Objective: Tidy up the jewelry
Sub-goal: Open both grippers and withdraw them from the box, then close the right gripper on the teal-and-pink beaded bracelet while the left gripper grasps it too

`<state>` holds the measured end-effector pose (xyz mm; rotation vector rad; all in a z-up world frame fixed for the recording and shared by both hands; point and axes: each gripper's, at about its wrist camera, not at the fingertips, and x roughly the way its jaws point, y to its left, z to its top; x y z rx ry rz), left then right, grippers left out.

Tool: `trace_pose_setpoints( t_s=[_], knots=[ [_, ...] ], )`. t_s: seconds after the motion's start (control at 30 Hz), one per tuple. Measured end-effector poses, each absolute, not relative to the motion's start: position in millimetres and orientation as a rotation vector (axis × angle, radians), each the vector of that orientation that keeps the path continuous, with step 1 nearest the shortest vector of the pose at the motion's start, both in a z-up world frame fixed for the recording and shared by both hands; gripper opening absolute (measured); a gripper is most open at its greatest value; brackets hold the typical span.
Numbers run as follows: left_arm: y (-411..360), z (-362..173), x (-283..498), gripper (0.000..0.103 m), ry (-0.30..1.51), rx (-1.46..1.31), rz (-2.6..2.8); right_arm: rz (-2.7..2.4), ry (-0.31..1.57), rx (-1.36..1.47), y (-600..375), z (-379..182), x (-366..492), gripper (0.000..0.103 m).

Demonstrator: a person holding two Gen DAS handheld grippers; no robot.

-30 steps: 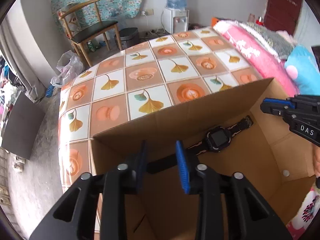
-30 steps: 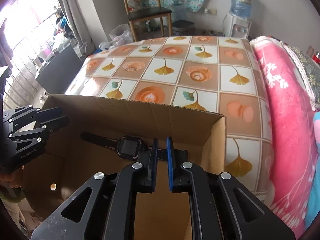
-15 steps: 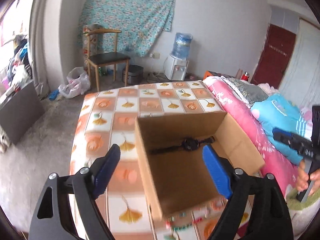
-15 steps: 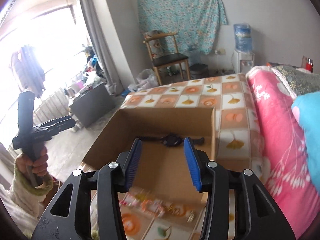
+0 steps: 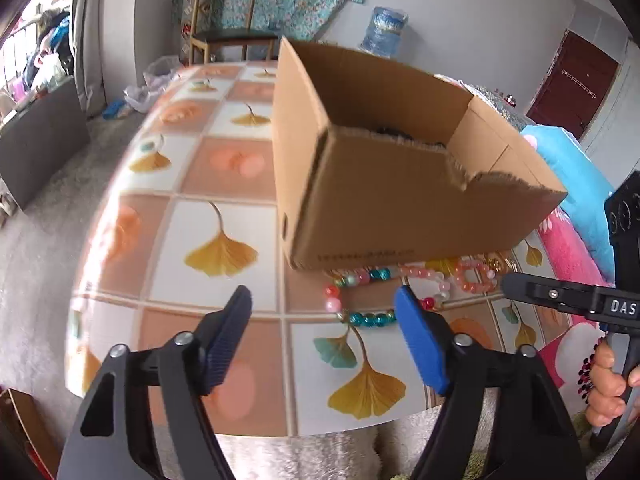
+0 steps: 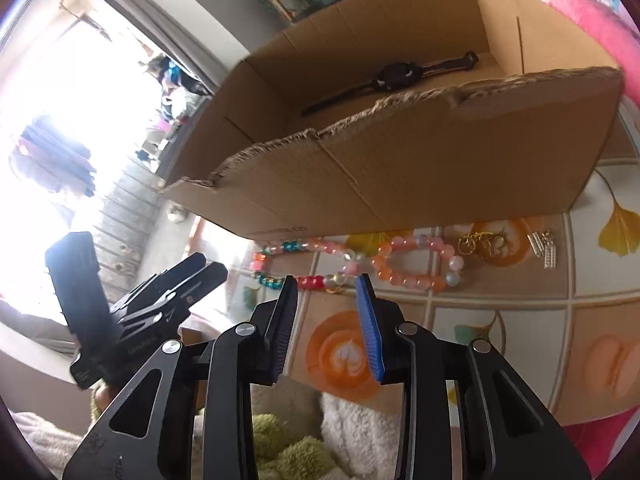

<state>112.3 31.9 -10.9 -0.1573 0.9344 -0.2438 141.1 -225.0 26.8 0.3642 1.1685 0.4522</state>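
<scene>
We held the left gripper [image 5: 322, 312] over the counter [image 5: 224, 216], its fingers [image 5: 420, 344] apart and empty, just narrowing. Beads [image 6: 352, 260] lay by the box [image 6: 400, 168], which held a watch [image 6: 394, 76]. Our right gripper [image 6: 326, 288] also gaped empty, fingers just narrowing.

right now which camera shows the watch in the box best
The right wrist view: the watch lies in full sight on the cardboard box floor. The left wrist view shows only a dark sliver of it above the torn near wall.
</scene>
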Motion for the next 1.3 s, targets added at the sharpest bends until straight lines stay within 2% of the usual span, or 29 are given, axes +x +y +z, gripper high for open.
trace_pose_setpoints(
  t_s=[0.17,0.23,0.37,0.4,0.5,0.7,1.3],
  knots=[
    [26.8,-28.9,128.6,0.048,0.978,-0.186,-0.281,0.403,1.178,0.281,-208.8,22.4,146.8,0.03],
    [23.2,-34.0,131.7,0.036,1.006,-0.174,-0.285,0.385,1.179,0.261,-204.1,22.0,149.3,0.03],
    [15.6,-35.2,132.6,0.024,1.005,-0.129,-0.286,0.367,1.178,0.229,-195.4,25.7,148.5,0.029],
    [12.6,-35.7,132.1,0.017,1.001,-0.1,-0.277,0.363,1.178,0.222,-194.7,24.5,148.4,0.029],
    [11.1,-36.6,131.5,0.01,0.996,-0.068,-0.276,0.357,1.184,0.202,-191.8,22.9,145.2,0.026],
    [25.3,-34.2,126.1,0.01,1.017,-0.062,-0.283,0.365,1.2,0.178,-185.5,20.8,148.5,0.024],
    [44.4,-36.4,122.2,0.01,1.028,-0.1,-0.302,0.391,1.242,0.097,-144.7,8.2,177.8,0.027]
  ],
)
